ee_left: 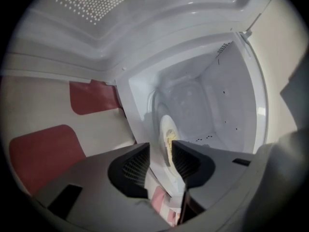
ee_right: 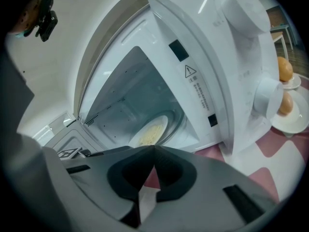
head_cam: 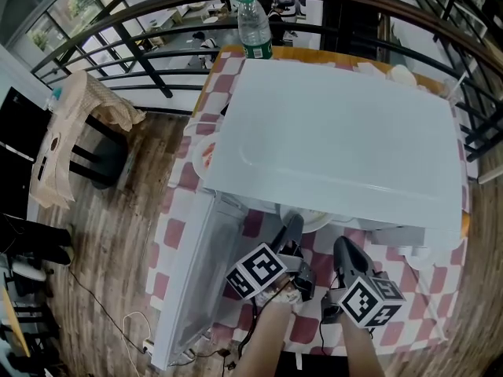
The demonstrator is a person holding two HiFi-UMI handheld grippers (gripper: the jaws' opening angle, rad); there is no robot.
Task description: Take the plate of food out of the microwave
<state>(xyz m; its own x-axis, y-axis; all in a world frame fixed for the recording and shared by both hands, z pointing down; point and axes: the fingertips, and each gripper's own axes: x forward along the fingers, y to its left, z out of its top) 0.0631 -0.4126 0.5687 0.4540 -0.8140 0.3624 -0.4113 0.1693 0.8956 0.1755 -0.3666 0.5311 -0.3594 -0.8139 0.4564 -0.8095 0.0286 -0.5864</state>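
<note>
One checked tablecloth [head_cam: 440, 283] under microwave [head_cam: 338, 140]; plank floor [head_cam: 118, 210] beside.

Near rim of the plate [ee_right: 150, 131] out of sight behind the right tongs [ee_right: 154, 150]

Wood-plank floor [head_cam: 118, 210]; black railing [head_cam: 141, 53] beyond; perhaps a draped chair [head_cam: 86, 104] at left.

Microwave [head_cam: 338, 140]: set on the table [head_cam: 177, 234], its door [head_cam: 189, 281] swung open at the left.
Plate of food [ee_right: 148, 132]: kept inside the microwave.
Water bottle [head_cam: 255, 26]: stood behind the microwave.
Eggs [ee_right: 285, 103]: laid on dishes [ee_right: 294, 122] to its right.
</note>
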